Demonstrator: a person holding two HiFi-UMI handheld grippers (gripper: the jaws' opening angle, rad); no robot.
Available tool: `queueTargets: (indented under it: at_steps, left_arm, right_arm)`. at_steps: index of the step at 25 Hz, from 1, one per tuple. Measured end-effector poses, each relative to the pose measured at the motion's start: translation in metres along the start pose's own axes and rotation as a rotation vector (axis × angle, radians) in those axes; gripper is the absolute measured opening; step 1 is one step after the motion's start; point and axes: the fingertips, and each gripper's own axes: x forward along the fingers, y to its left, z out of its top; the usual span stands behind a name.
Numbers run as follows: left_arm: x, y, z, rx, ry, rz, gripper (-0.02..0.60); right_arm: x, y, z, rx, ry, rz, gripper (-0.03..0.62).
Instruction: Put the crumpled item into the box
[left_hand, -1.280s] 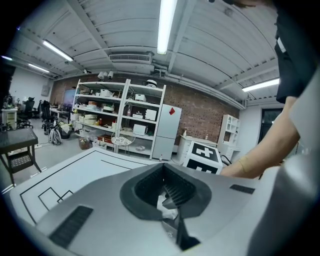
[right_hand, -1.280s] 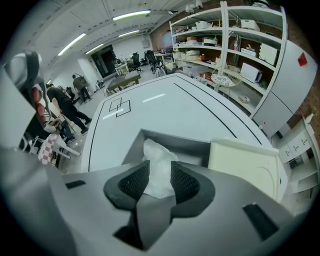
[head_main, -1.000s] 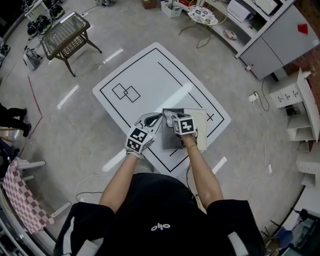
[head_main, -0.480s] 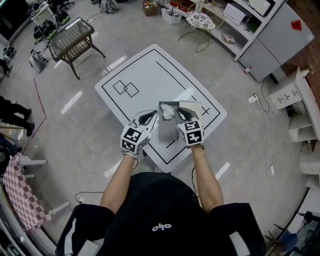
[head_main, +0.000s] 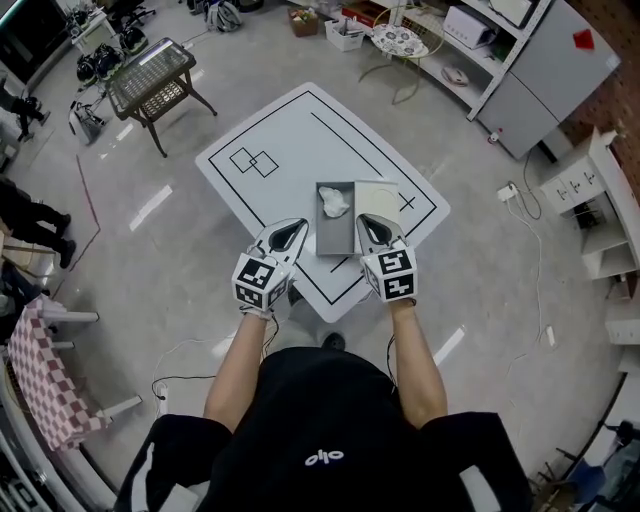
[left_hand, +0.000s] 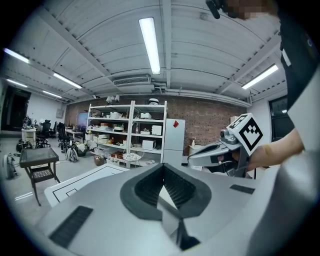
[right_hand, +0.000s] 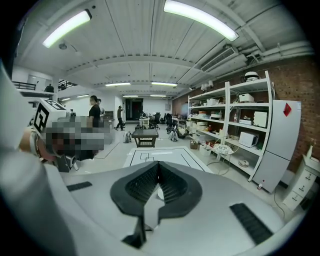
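A white crumpled item (head_main: 334, 203) lies in the far end of an open grey box (head_main: 334, 243) on the white table; its cream lid (head_main: 378, 201) lies flat to the right. My left gripper (head_main: 291, 231) hovers just left of the box and is shut, holding nothing. On the box's right side, over the near end of the lid, my right gripper (head_main: 367, 225) is shut and empty as well. In both gripper views the jaws meet at their tips, left gripper (left_hand: 162, 168) and right gripper (right_hand: 158, 164), and point level across the room.
The white table (head_main: 290, 140) carries black lines and two small squares. A dark wire-top side table (head_main: 150, 75) stands far left, a round patterned table (head_main: 398, 40) and grey shelving (head_main: 530, 60) far right. A person's legs (head_main: 30, 215) show at left.
Both grippers have drawn back from over the box toward the person. The crumpled item, hidden under the right gripper a second ago, now lies uncovered in the box.
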Motion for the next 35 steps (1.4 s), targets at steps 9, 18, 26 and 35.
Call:
queueTargets:
  at_steps: [9, 18, 26, 35]
  left_arm:
    - [-0.034, -0.036, -0.01, 0.0, -0.006, 0.018, 0.006]
    - [-0.045, -0.056, -0.01, 0.01, -0.018, 0.006, 0.006]
    - [-0.049, -0.064, -0.01, 0.018, -0.021, -0.001, 0.006]
    - [-0.052, -0.068, -0.01, 0.022, -0.012, 0.001, 0.006]
  right_arm:
    - [-0.053, 0.014, -0.016, 0.027, -0.041, -0.029, 0.009]
    - [-0.079, 0.023, -0.027, 0.03, -0.049, -0.044, 0.009]
    - [-0.09, 0.027, -0.032, 0.036, -0.052, -0.046, 0.009]
    - [-0.093, 0.032, -0.037, 0.032, -0.045, -0.037, 0.009]
